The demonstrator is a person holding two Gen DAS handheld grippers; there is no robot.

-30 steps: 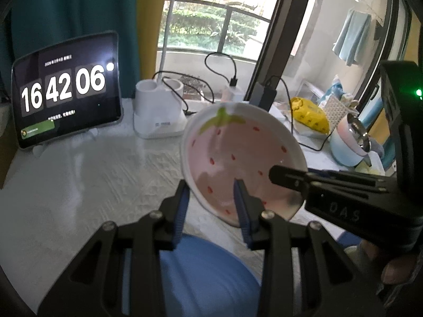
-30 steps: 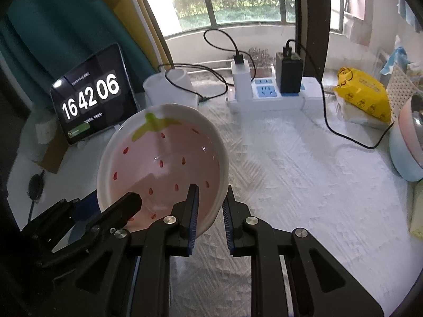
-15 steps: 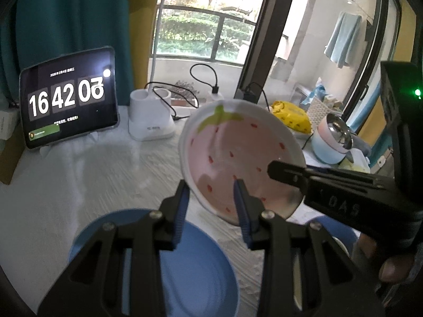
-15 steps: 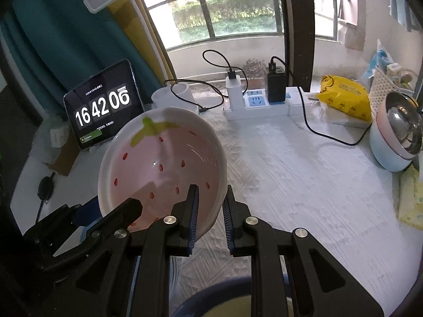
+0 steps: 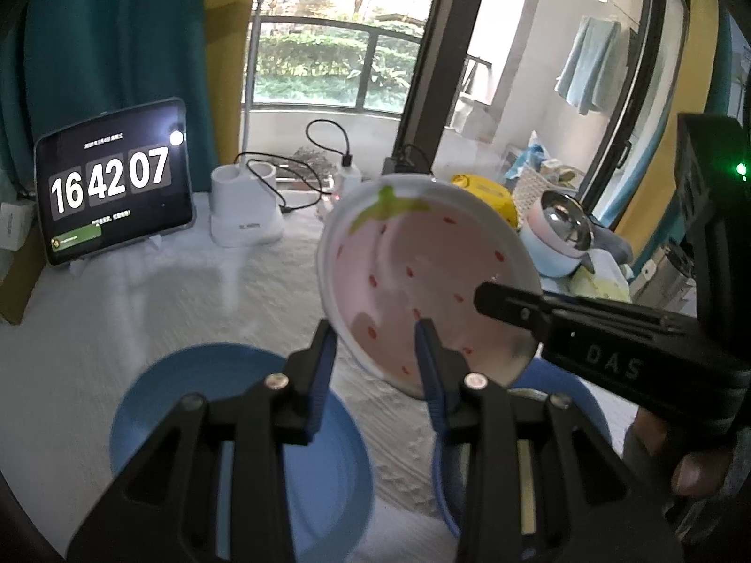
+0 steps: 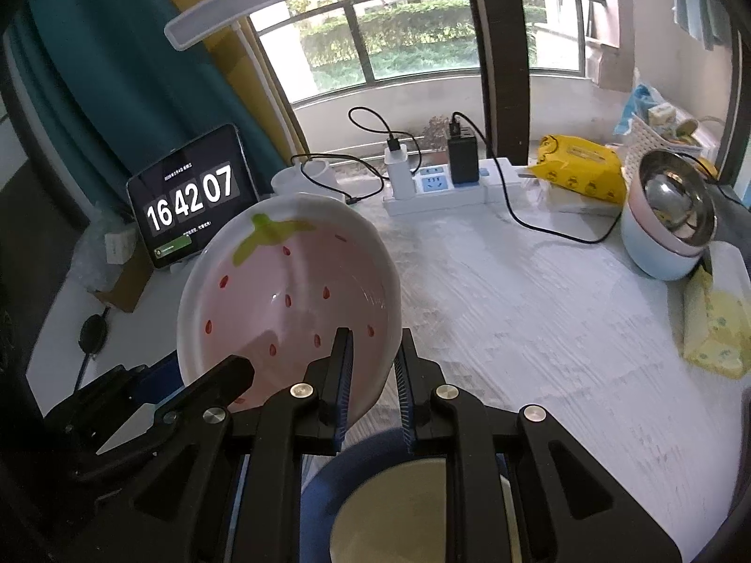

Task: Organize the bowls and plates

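A pink strawberry-patterned bowl (image 5: pixel 413 277) (image 6: pixel 286 300) is held in the air, tilted, above the table. My left gripper (image 5: pixel 375 342) is shut on its near rim, one finger inside and one outside. My right gripper (image 6: pixel 371 352) is shut on the opposite rim in the same way. A blue plate (image 5: pixel 220 427) lies on the white table below the left gripper. A blue bowl (image 6: pixel 356 460) with a cream inside lies under the right gripper; it also shows in the left wrist view (image 5: pixel 577 399).
A tablet clock (image 5: pixel 112 187) and a white lamp base (image 5: pixel 246 209) stand at the back left. A power strip (image 6: pixel 450 187) with cables, a yellow pack (image 6: pixel 582 173) and a steel-lined pastel bowl (image 6: pixel 666 225) are at the back right. A yellow cloth (image 6: pixel 713 328) lies right.
Both grippers have risen and drawn back with the strawberry bowl. The blue plate and the blue bowl have come into view below.
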